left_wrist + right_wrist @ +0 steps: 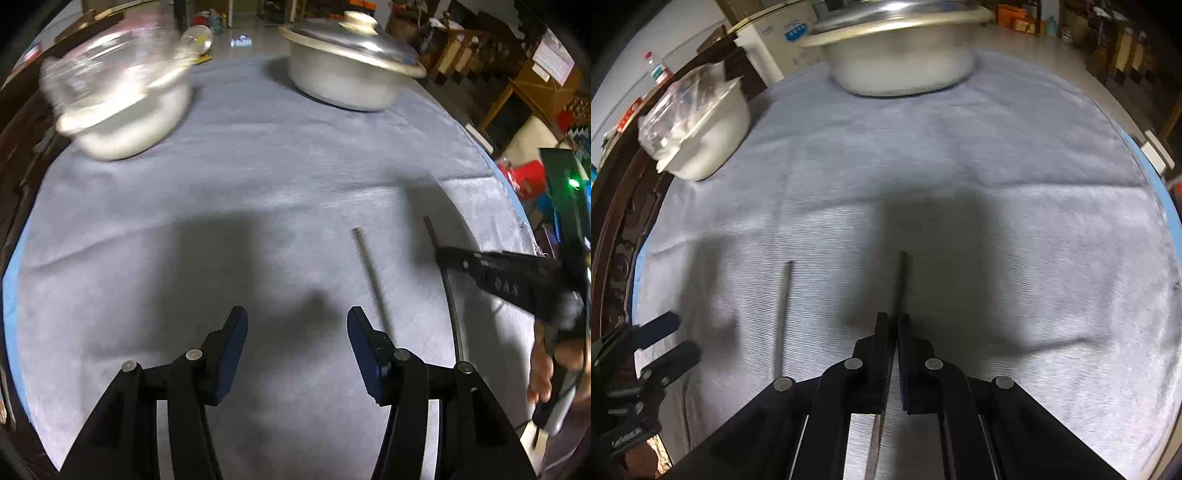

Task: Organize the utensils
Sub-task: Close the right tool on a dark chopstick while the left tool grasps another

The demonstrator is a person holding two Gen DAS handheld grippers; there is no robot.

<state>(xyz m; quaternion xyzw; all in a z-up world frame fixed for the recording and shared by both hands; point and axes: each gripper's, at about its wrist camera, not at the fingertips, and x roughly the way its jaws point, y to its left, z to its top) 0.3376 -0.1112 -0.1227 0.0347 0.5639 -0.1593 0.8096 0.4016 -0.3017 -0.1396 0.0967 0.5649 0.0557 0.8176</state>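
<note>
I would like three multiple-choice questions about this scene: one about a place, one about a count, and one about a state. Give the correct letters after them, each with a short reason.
1. Where is the free thin rod relative to the right gripper?
A. to its left
B. to its right
C. inside a pot

2. How many metal pots stand on the grey cloth?
A. one
B. two
C. four

3. In what state is the left gripper?
A. shut on a rod
B. shut on nothing
C. open

Key: 1 A, the right wrist view shows it lying left of the fingers. 2 B, the lidded pot and the pot with clear plastic are the only ones. 3 C, its fingers stand wide apart with only cloth between them.
</note>
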